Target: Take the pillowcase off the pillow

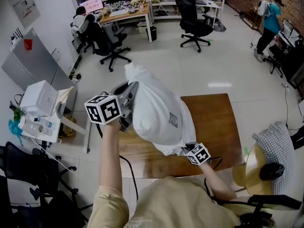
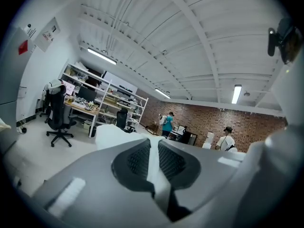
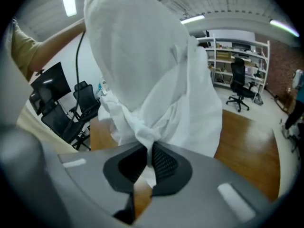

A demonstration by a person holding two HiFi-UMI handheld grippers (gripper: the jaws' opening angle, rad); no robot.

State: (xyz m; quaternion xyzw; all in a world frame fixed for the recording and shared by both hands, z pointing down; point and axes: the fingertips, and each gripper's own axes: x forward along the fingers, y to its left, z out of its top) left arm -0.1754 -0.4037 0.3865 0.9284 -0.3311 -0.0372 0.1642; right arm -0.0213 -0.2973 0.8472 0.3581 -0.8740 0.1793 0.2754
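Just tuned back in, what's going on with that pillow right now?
A person is holding the stuffed white pillowcase up above the wooden table with two grippers. The left gripper is shut on white fabric at the raised upper end. The right gripper is shut on a bunched fold at the lower end. The case is not off yet.

no text can be read anywhere. a small printed tag point(image 1: 173, 120) on the white pillowcase point(image 1: 154, 101), a paper notice point(image 1: 26, 9) on the wall point(image 1: 50, 4) and a red sticker point(image 1: 28, 44) on the grey cabinet point(image 1: 35, 63) are all too small to make out.
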